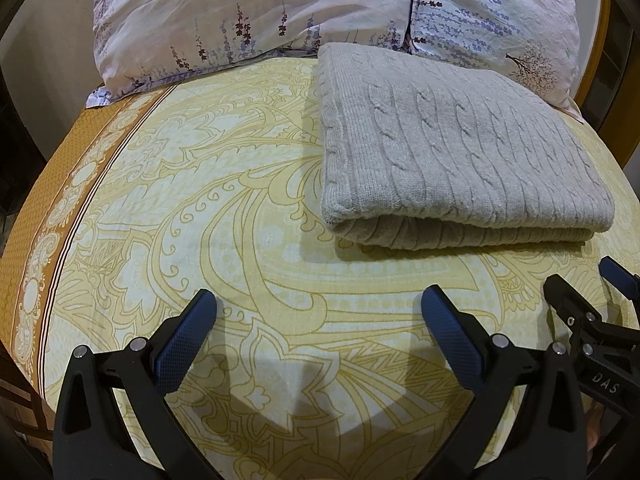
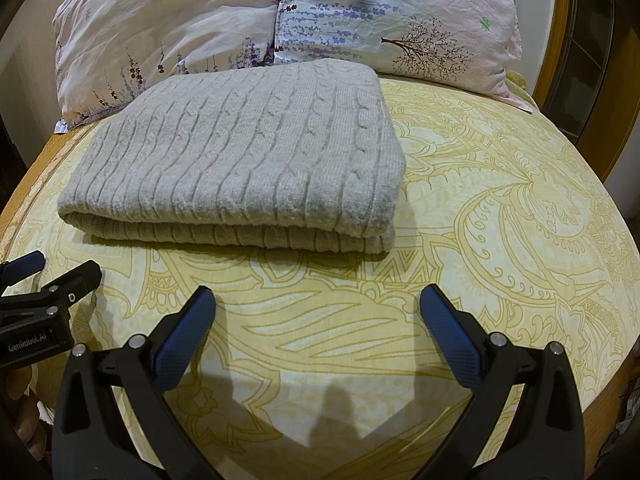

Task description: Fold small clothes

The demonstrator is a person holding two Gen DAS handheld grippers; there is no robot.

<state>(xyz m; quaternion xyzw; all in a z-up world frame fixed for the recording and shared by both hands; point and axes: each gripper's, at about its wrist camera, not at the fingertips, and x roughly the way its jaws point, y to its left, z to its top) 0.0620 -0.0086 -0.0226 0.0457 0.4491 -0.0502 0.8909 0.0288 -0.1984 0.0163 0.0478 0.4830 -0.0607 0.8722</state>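
Observation:
A grey cable-knit sweater lies folded in a neat rectangle on the yellow patterned bedsheet; it also shows in the right wrist view. My left gripper is open and empty, held over bare sheet a short way in front of the sweater's folded edge. My right gripper is open and empty, also in front of the sweater and to its right. Each gripper shows at the edge of the other's view: the right gripper and the left gripper.
Two floral pillows lie against the head of the bed just behind the sweater. A wooden bed frame runs along the right side. The sheet's brown border marks the left edge.

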